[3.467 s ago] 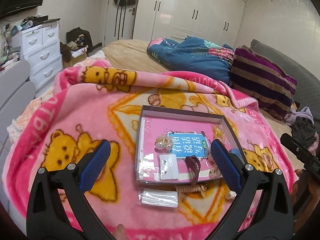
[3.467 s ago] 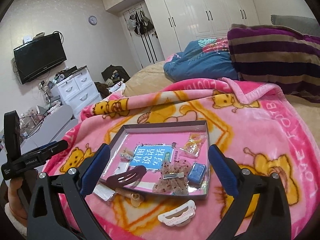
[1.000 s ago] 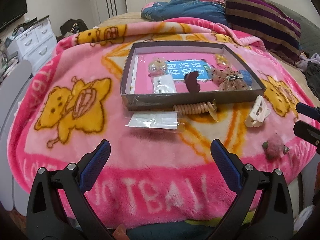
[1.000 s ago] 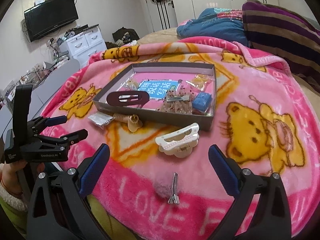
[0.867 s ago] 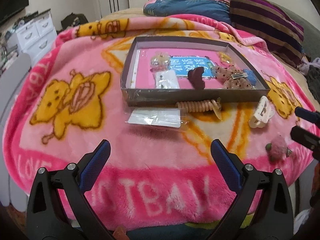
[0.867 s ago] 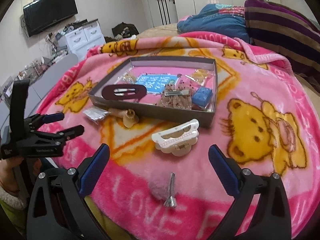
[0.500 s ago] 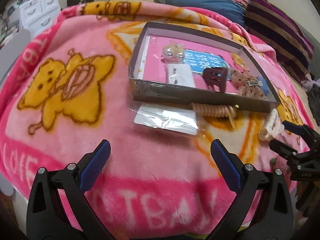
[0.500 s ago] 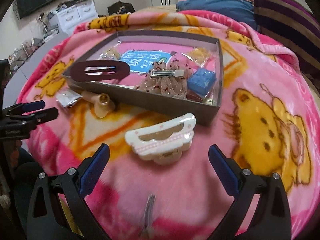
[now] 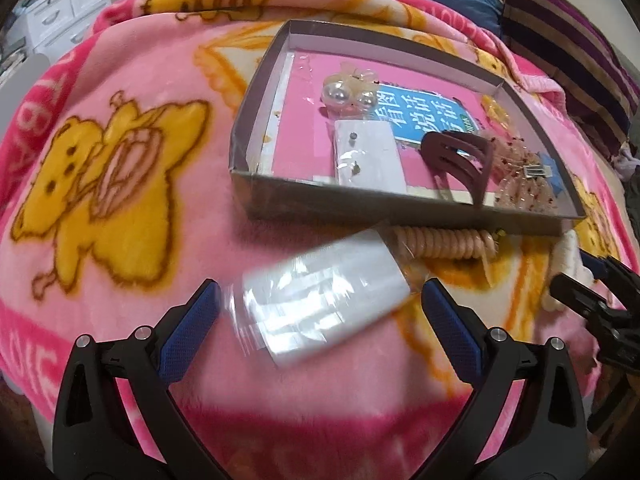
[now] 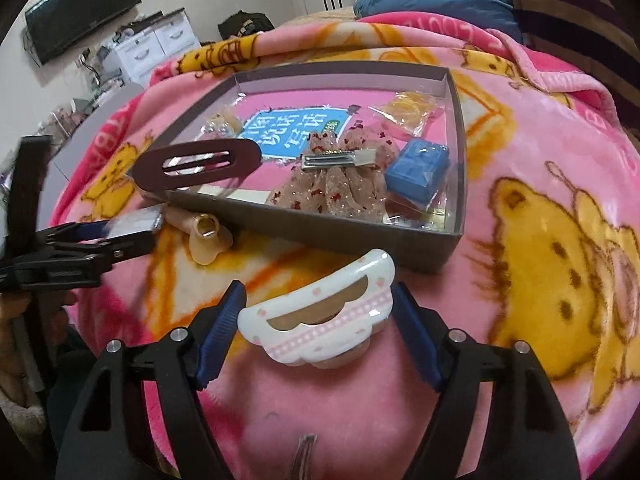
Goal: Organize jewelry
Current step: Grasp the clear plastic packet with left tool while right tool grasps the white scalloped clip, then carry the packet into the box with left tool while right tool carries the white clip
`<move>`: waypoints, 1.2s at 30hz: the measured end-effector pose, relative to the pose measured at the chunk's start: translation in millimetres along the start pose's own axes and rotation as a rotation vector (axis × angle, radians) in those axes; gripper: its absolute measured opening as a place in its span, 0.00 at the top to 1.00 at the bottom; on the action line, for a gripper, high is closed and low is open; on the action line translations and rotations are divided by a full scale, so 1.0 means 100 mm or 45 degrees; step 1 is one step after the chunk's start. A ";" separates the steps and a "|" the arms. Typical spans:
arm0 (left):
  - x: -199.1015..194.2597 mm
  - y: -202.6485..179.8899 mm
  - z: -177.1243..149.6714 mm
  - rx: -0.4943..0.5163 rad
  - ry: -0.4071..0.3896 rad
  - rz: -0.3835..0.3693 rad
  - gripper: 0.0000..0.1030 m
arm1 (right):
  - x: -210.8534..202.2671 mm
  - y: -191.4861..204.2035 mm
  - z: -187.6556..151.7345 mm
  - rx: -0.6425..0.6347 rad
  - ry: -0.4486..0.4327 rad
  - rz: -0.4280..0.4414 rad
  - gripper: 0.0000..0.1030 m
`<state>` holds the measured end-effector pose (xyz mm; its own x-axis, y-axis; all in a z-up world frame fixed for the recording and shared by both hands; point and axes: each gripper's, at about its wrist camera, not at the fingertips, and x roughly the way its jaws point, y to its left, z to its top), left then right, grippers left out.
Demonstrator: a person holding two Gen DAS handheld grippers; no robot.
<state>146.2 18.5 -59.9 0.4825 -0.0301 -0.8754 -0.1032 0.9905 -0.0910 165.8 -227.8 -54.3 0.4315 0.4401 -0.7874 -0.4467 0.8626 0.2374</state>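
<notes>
On the pink blanket (image 9: pixel 120 92) with yellow bears, the left gripper (image 9: pixel 320 312) stands wide, its blue pads on either side of a clear plastic packet (image 9: pixel 320 300) that lies flat on the blanket; the packet looks blurred, and neither pad touches it. Just behind the packet sits a coiled beige hair tie (image 9: pixel 444 242), pressed against the front wall of a shallow grey box (image 9: pixel 256 120). Inside the box, from left to right, lie a pearl ornament (image 9: pixel 348 94), a small white card in plastic (image 9: pixel 368 156), a dark red hair claw (image 9: pixel 460 156) leaning on the front wall, a sparkly bow clip (image 10: pixel 336 184), a blue block (image 10: pixel 418 172) and a yellow packet (image 10: pixel 412 110) behind it. Further right, in front of the box, a white and pink hair claw (image 10: pixel 320 320) rests on the blanket between the fingers of the right gripper (image 10: pixel 318 340), which is open and partly narrowed round it; the pads seem just short of touching
</notes>
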 end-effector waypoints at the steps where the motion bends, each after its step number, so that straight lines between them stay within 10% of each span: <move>1: 0.02 0.00 0.01 -0.002 -0.001 0.001 0.09 | -0.03 0.00 -0.01 0.003 -0.006 0.008 0.31; 3: 0.03 0.01 0.02 -0.004 0.000 -0.001 0.12 | -0.09 0.00 -0.03 0.006 -0.022 0.024 0.31; 7: -0.05 0.01 0.01 0.015 -0.038 0.002 0.67 | -0.22 0.01 -0.07 0.019 -0.055 0.043 0.31; 20: -0.42 0.06 -0.19 0.041 -0.113 -0.085 0.69 | -0.59 0.06 -0.11 0.065 -0.144 0.122 0.31; 36: -0.95 0.34 0.36 -0.072 -0.327 -0.090 0.69 | -0.82 0.13 0.37 0.024 -0.275 0.129 0.31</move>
<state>128.1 59.4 36.8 0.6943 -0.0564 -0.7175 -0.1066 0.9779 -0.1800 153.5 -243.8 33.9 0.5436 0.5662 -0.6196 -0.4826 0.8148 0.3212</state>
